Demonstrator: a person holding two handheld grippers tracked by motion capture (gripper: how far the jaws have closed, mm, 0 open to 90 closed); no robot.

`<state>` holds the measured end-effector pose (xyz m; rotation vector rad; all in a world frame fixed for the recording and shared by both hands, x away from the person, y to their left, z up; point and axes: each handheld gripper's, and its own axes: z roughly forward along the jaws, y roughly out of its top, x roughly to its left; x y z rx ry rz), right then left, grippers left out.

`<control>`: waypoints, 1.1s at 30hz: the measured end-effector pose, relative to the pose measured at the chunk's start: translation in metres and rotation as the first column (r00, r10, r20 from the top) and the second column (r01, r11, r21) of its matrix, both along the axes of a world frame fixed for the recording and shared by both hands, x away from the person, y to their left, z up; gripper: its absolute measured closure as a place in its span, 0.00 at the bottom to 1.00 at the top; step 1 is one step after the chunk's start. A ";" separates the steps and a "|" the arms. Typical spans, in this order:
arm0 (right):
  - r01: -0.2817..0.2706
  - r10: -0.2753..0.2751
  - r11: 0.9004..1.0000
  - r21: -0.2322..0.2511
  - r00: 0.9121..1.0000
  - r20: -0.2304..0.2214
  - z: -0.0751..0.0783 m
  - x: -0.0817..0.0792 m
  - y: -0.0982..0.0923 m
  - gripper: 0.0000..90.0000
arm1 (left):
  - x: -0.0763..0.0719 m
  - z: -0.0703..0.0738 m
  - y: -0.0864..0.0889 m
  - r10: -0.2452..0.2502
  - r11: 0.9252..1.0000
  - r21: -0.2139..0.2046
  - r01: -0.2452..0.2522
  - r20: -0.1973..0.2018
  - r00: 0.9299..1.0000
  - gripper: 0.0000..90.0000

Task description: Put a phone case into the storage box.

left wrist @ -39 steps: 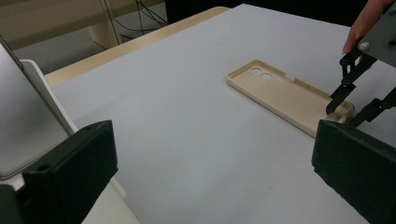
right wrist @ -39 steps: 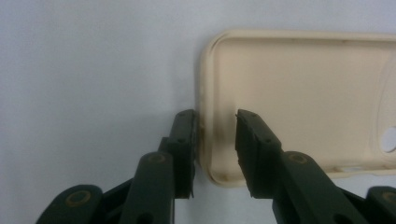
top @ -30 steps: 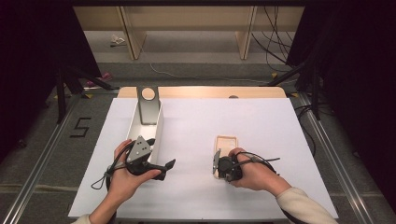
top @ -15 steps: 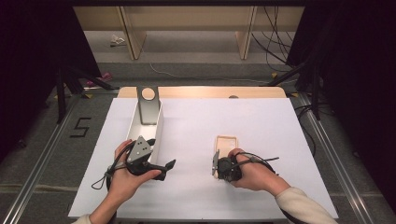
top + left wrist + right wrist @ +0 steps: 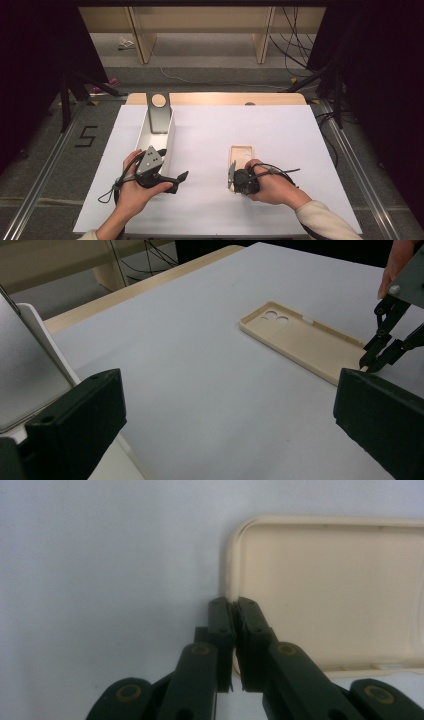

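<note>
Right gripper [image 5: 234,605] jaws have just been closing and are now pinched on the short-end wall of the beige phone case [image 5: 242,154]; both hands otherwise sit where they were a second ago. Case lies open side up on the white table cover [image 5: 280,135], right of centre in the high view, not yet lifted. Left gripper [image 5: 175,181], lower left, has jaws spread wide with nothing between them, parked beside the white box [image 5: 170,135] holding a grey stand [image 5: 159,112]. Judging by this: grasp done; lift and placement are left.
</note>
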<state>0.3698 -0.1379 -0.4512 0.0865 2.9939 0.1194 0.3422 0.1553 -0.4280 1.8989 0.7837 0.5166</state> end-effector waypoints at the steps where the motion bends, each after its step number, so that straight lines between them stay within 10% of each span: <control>1: -0.004 0.004 1.000 0.005 1.000 -0.001 0.001 0.000 -0.001 0.97 | 0.000 0.000 0.000 0.000 1.000 0.000 0.000 0.000 1.000 0.00; 14: -0.012 0.004 0.988 0.155 0.999 0.051 0.015 -0.002 -0.019 0.98 | 0.000 0.002 -0.001 0.003 1.000 -0.006 -0.003 0.001 1.000 0.01; 25: -0.001 -0.028 0.930 0.367 0.997 0.075 0.020 -0.010 -0.036 0.98 | 0.003 0.012 -0.004 0.012 0.999 -0.037 -0.013 -0.016 1.000 0.04; 33: -0.002 -0.039 0.903 0.429 0.996 0.086 0.021 -0.014 -0.044 0.98 | 0.013 0.024 -0.022 0.004 1.000 -0.030 -0.006 -0.046 0.999 0.08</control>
